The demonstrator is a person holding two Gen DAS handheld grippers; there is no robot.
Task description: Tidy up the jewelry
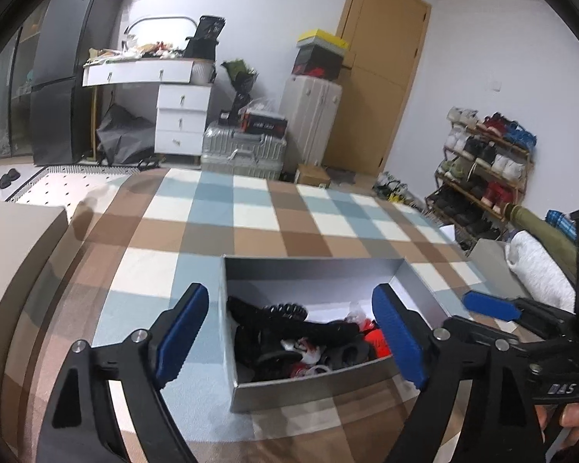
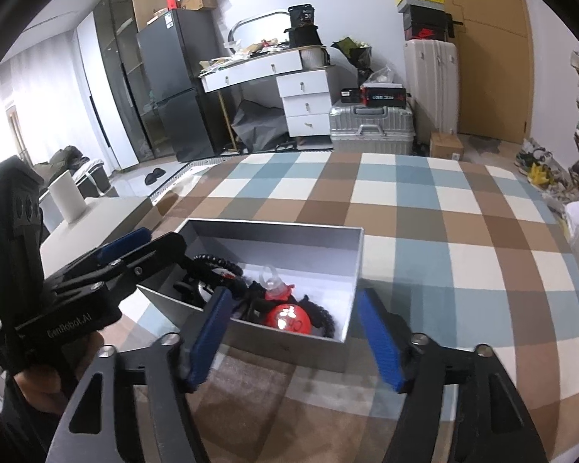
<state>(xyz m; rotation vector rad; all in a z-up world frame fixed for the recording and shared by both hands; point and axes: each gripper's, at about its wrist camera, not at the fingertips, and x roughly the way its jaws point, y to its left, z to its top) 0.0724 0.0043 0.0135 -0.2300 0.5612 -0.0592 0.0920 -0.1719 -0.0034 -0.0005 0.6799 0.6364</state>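
Observation:
An open grey box (image 1: 312,386) sits on the checked cloth (image 1: 227,208). Inside lies a tangle of black beaded bands (image 1: 285,310) and red pieces (image 1: 378,341). My left gripper (image 1: 289,291) is open, its blue pads spread over the box's near left part and pressing on nothing. In the right wrist view the same box (image 2: 289,343) holds a red round piece (image 2: 287,318) and a clear ring-shaped piece (image 2: 268,276). My right gripper (image 2: 295,294) stands open just above the box's near wall, with nothing between its pads. A hand holds each gripper.
A pale low block (image 1: 15,239) with a white cylinder (image 2: 67,196) borders the cloth on the left. A white towel roll (image 1: 540,266) lies at the right edge. Suitcases (image 2: 370,127), a dark fridge (image 1: 65,73) and a shoe rack (image 1: 486,166) stand beyond.

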